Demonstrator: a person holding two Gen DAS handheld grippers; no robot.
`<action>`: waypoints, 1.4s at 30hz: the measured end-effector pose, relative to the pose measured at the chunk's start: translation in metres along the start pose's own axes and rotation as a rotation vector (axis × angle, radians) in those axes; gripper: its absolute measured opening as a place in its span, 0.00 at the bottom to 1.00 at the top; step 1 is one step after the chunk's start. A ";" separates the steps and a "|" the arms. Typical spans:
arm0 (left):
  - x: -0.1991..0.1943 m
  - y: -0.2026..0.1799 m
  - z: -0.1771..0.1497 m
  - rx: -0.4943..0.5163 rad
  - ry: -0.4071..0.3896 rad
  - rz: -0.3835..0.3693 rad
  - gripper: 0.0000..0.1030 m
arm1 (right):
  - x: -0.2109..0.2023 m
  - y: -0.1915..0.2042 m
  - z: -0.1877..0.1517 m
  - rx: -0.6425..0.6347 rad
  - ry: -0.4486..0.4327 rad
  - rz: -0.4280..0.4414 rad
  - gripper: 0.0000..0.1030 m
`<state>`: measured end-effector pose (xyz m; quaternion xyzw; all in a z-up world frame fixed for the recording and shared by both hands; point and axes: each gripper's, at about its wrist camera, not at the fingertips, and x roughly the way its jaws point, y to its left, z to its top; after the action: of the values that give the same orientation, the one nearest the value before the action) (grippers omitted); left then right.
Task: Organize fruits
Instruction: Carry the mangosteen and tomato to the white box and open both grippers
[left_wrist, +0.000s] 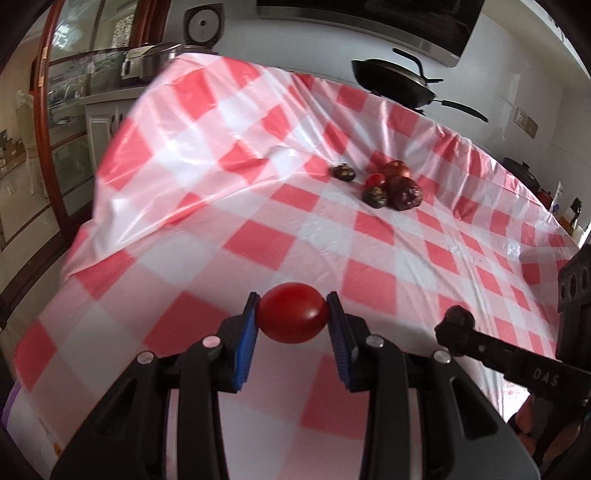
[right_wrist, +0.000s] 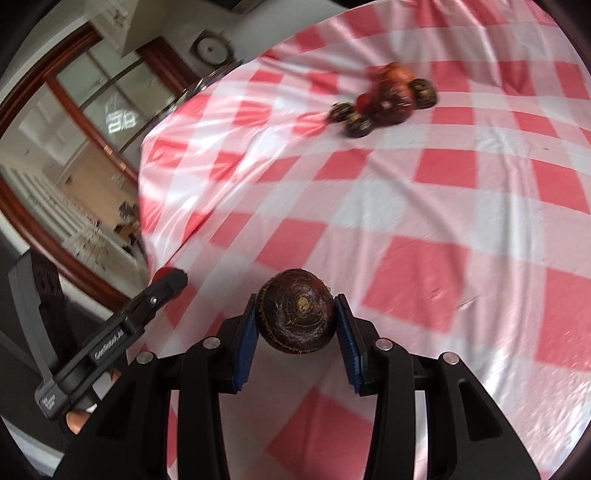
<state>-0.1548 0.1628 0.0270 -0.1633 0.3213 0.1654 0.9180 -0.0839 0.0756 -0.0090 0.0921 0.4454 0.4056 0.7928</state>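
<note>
Your left tool (left_wrist: 291, 314) is pinching a tomato (left_wrist: 292, 312) and your right tool (right_wrist: 297, 319) a dark chestnut (right_wrist: 296, 312), both lifted above the desk (left_wrist: 406, 266), with the pile (left_wrist: 388, 184) at 1 o'clock, far ahead.

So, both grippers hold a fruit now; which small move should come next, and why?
Probably carry the tomato in the left gripper forward toward the fruit pile. It is clamped between both pads above bare tablecloth, and another red tomato lies in that pile. The right gripper holds a dark brown fruit.
</note>
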 end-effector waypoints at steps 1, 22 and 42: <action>-0.002 0.005 -0.002 -0.007 0.002 0.000 0.36 | 0.001 0.004 -0.002 -0.007 0.008 0.010 0.39; -0.037 0.080 -0.028 -0.114 -0.072 -0.038 0.36 | 0.027 0.078 -0.037 -0.187 0.107 0.054 0.39; -0.155 0.233 -0.120 -0.281 -0.149 0.223 0.36 | 0.049 0.230 -0.148 -0.734 0.241 0.237 0.39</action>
<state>-0.4289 0.2908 -0.0072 -0.2407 0.2424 0.3209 0.8834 -0.3152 0.2291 -0.0099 -0.1944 0.3469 0.6344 0.6629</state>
